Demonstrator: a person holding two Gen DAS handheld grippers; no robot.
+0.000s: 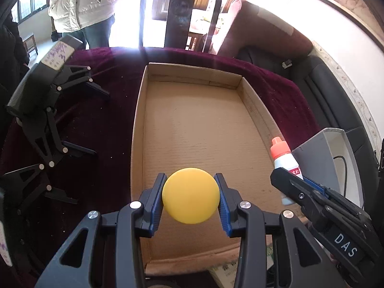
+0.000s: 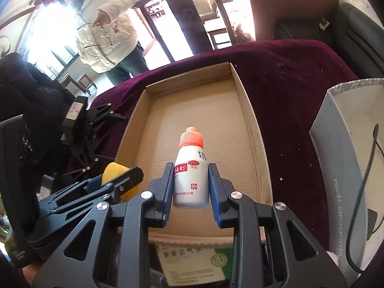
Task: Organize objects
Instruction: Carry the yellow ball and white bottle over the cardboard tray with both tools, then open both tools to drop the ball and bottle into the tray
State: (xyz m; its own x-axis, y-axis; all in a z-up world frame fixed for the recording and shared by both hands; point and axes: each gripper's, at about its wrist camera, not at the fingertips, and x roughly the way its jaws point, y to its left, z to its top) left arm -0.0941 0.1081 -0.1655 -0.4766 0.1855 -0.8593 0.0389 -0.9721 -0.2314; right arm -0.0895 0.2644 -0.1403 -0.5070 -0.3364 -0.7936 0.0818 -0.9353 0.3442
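Filling the middle of both views, a brown box [image 1: 201,129] sits on a dark red cloth [image 1: 100,120] (somebody in a white coat [image 2: 105,33] stands upper left). The left gripper [image 1: 190,200] pinches a yellow disc [image 1: 190,195] above the box; the right gripper [image 2: 190,187] pinches a white bottle [image 2: 190,175].

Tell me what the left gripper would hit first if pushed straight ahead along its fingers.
Probably the bare floor of the cardboard box, beyond the yellow disc that the left gripper holds; depth is unclear, so the far wall is possible.
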